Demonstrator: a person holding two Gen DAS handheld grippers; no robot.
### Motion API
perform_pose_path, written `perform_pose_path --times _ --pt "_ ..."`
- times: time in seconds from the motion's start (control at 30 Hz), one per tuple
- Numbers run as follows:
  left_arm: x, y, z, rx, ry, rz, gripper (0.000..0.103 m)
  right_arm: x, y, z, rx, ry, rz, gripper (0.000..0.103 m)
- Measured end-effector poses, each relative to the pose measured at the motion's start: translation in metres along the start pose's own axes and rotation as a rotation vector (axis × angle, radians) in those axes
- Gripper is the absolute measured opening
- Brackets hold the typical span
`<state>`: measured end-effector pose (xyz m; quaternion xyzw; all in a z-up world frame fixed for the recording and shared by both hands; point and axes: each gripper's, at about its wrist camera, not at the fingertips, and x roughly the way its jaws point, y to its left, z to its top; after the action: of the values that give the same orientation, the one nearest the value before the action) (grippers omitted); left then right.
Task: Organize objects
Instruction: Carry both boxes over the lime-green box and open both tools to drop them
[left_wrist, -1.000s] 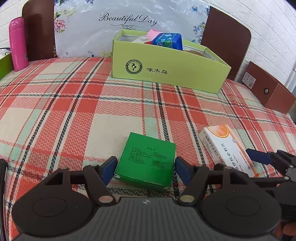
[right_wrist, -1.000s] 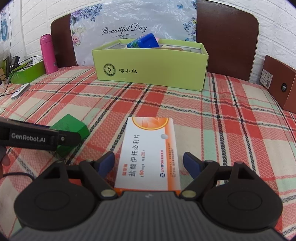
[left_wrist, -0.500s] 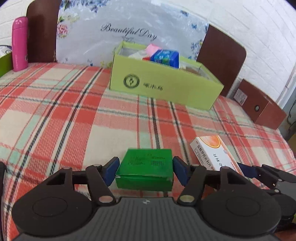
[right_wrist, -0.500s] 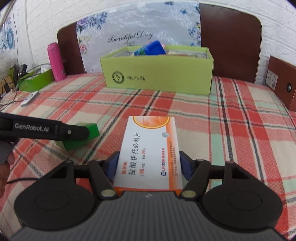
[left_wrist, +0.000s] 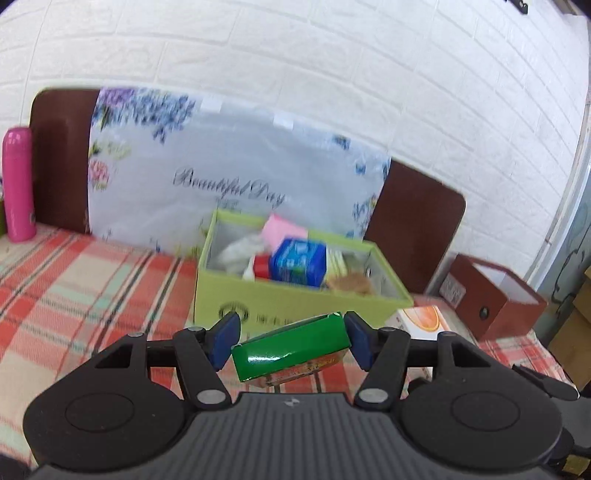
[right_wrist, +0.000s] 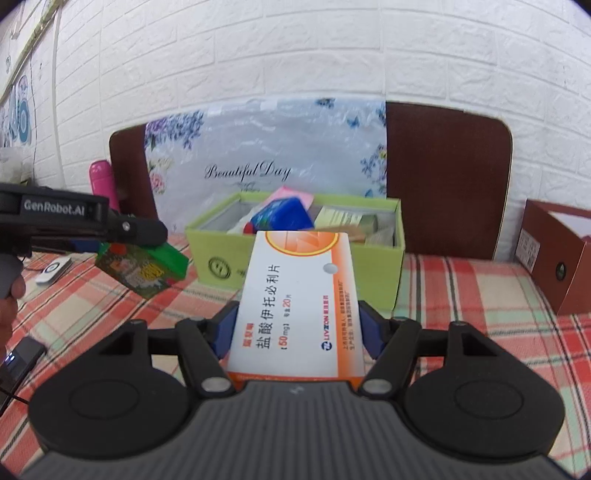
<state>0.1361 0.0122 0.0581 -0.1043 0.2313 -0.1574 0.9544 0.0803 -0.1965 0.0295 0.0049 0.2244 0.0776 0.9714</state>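
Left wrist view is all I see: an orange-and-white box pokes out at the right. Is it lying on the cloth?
Observer: No. The right tongs hold the white box up off the cloth, one pad on each long side.
Operator: And my green box, what is on its underside?
Observer: The green box has a colourful printed picture underneath, and it hangs tilted.
Operator: Anything lying further left of it?
Observer: A small white gadget lies on the cloth there.
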Motion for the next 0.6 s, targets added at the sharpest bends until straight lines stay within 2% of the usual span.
perform_pose_path --times 0.17,0.33,0.6 --pt "0.016 -0.003 0.024 0.068 -0.096 0.023 0.064 0.018 -0.014 0.019 -0.006 -0.047 -0.026 0.066" --pt "0.05 -0.001 0.045 0.09 -0.117 0.033 0.064 0.049 -0.027 0.04 -0.015 -0.08 -0.052 0.066" --pt "0.11 0.008 0.075 0.064 -0.147 0.068 0.064 0.112 -0.043 0.066 -0.031 -0.112 -0.087 0.066"
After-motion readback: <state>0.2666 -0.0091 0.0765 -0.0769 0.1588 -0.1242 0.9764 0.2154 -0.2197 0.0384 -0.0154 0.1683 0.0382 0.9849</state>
